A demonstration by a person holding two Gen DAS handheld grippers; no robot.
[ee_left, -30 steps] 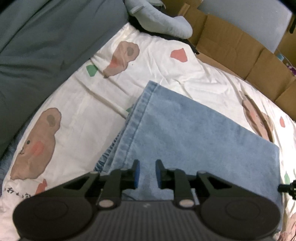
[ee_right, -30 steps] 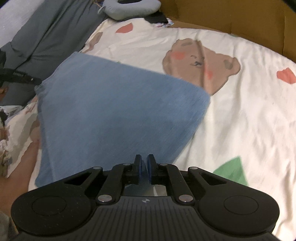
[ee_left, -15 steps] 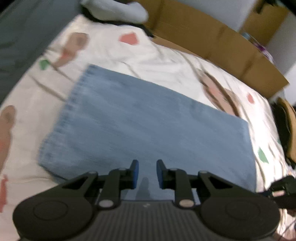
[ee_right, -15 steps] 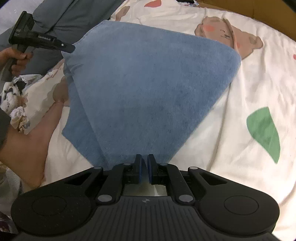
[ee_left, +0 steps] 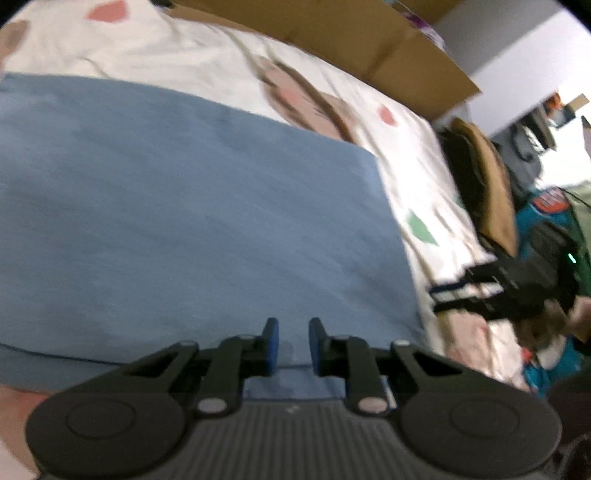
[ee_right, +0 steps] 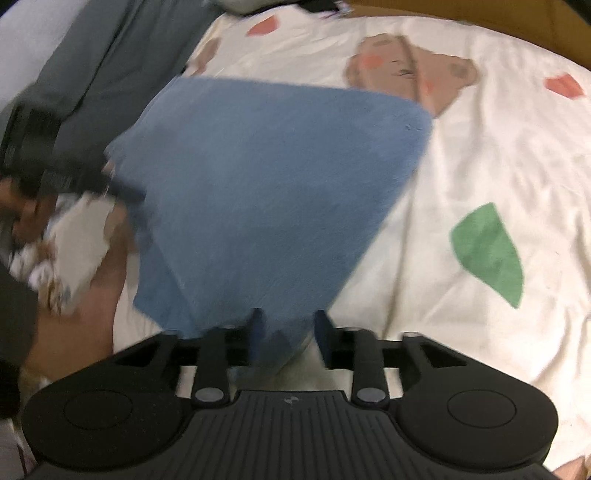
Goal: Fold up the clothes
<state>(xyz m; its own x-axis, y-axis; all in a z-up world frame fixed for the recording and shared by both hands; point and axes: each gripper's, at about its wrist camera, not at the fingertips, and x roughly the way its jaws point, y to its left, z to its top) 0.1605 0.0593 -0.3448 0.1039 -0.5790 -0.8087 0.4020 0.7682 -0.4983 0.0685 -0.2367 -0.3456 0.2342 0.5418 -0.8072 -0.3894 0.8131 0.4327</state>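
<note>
Bed sheet (ee_right: 480, 155), cream cotton printed with brown bears and red and green shapes, covers the bed and fills both views. One folded piece of blue denim clothing (ee_left: 192, 206) lies flat on it, a broad slab with a second layer showing along its near edge. Brown cardboard panels (ee_left: 332, 33) stand along the far side of the bed.

Two black tongs with blue pads are in view, one per hand. The left tongs (ee_left: 291, 345) hover at the near edge of the denim, their fingers parted by a narrow gap with only fabric seen behind it, gripping nothing. The right tongs (ee_right: 288, 332) stand wider apart; the near corner of the denim hangs down between their fingers, blurred, and whether it touches either pad cannot be told.

From the left view, the right tongs appear beyond the denim's right edge.
</note>
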